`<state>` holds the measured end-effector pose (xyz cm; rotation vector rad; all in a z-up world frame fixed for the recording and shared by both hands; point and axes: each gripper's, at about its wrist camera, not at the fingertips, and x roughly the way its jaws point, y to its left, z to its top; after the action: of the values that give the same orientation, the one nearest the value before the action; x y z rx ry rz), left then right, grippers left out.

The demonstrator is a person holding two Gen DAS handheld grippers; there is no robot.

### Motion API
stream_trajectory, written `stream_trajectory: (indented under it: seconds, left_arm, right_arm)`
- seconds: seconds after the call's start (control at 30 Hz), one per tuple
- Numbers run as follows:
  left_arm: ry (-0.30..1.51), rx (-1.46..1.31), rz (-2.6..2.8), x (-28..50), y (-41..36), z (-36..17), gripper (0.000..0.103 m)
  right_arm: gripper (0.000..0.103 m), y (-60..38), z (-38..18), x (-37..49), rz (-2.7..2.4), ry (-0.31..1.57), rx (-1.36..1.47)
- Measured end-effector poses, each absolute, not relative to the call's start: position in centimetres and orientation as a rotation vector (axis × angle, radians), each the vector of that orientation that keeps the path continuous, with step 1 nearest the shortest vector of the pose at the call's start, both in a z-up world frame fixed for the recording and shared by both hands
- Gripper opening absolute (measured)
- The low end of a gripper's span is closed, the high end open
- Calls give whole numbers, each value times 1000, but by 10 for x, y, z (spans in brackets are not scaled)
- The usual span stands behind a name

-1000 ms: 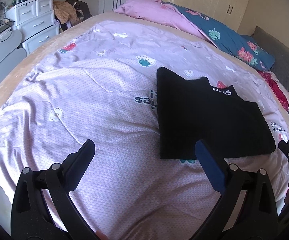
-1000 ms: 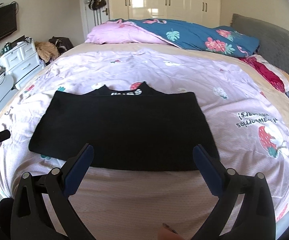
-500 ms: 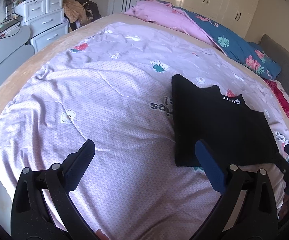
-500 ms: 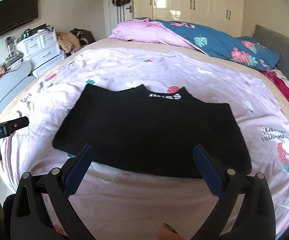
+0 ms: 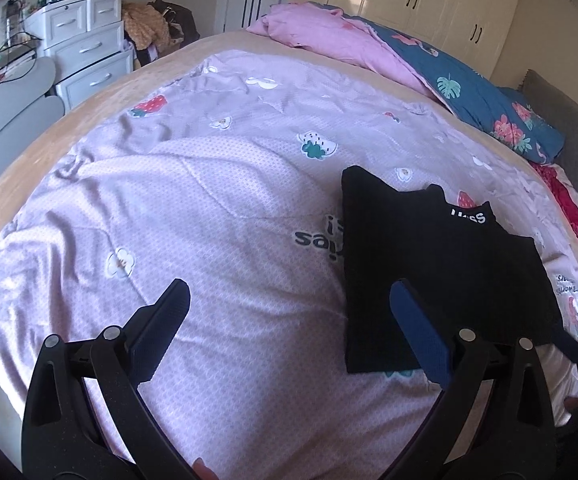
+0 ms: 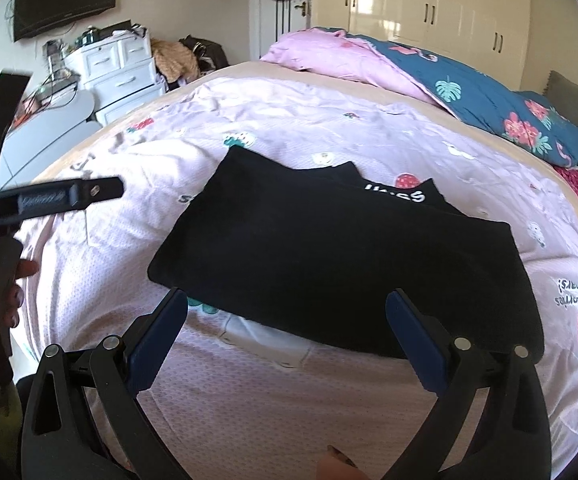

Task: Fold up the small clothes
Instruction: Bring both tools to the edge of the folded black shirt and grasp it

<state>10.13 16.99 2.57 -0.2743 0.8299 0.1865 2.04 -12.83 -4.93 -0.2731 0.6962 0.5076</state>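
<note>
Both grippers hang over a bed spread with a lilac quilt (image 5: 217,208) printed with strawberries and flowers. Left of the left gripper (image 5: 289,316), whose jaws are spread and empty, stands a white drawer unit (image 5: 85,52); ahead lie cream wardrobes (image 5: 429,0). The folded black garment (image 6: 329,256) lies flat just beyond the right gripper (image 6: 287,330), released too, holding nothing. White lettering on its collar is upside down and unreadable; the quilt's dark text is too.
</note>
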Motion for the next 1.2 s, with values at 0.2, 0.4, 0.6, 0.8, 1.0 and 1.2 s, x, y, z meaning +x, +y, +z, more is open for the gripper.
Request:
stream_trajectory:
  seconds: [0.2,0.4,0.6,0.8,1.0,1.2]
  left_arm:
    - [849,-249,179,119,166,18,94]
    - [866,-224,167,138,162,9,94]
    - [893,-195,162,160,157,-3,94]
    - [905,-173,157,177,156,-10,94]
    - [898,-181,158,192,160,-12,94]
    - [918,-193,151,207,161,-22,94]
  right_arm:
    - [99,-113,-66,21,516,718,-319]
    - [99,-100,-81,24,515,719,-373]
    - [99,-86,-96,26,514,709,-441]
    - [99,-70,-111,29,520,694,-508]
    - [99,-57,-125,36,502,694,-552]
    - [99,-45,-130,45,492,683,-575]
